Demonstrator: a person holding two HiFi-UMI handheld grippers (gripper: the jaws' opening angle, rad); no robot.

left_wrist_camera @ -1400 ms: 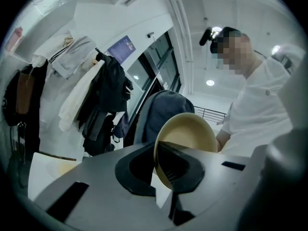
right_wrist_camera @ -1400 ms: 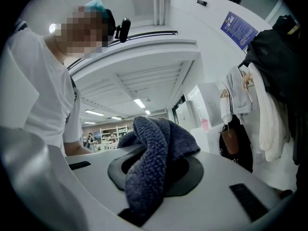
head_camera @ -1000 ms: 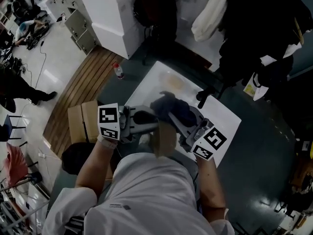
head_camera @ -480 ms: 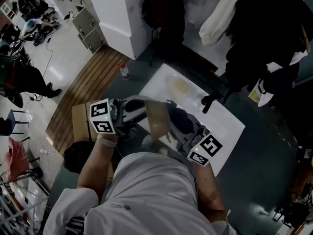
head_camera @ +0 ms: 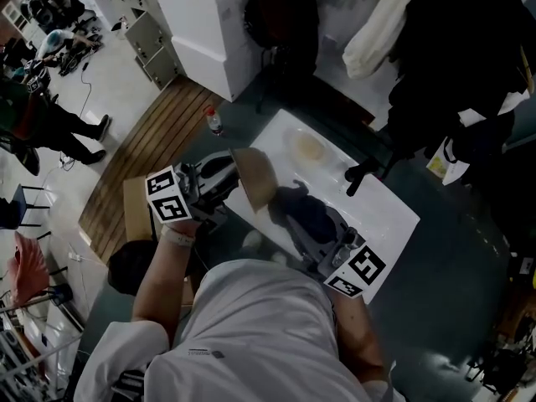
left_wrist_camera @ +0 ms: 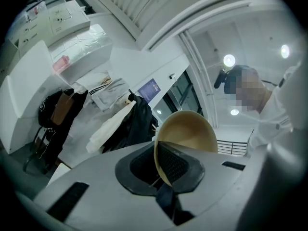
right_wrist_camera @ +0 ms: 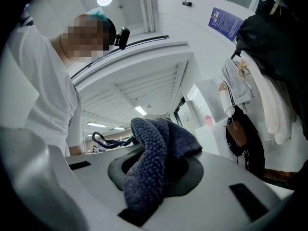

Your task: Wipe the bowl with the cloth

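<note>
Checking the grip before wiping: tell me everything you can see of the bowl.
The bowl is tan, smooth and plain, perhaps wood or plastic. The left gripper holds it up on edge, jaws shut on its rim, one inside and one outside. In the head view it hangs tilted over the near left edge of the white table, just left of the dark cloth; no contact between them shows.

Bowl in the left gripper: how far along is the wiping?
Done: both pickups. The left gripper is shut on the rim of the tan round bowl, held off the white table; the right gripper is shut on the dark blue terry cloth. In hand: both are raised side by side, no cloth inside the bowl. Left: the wiping, then presumably setting both down.
</note>
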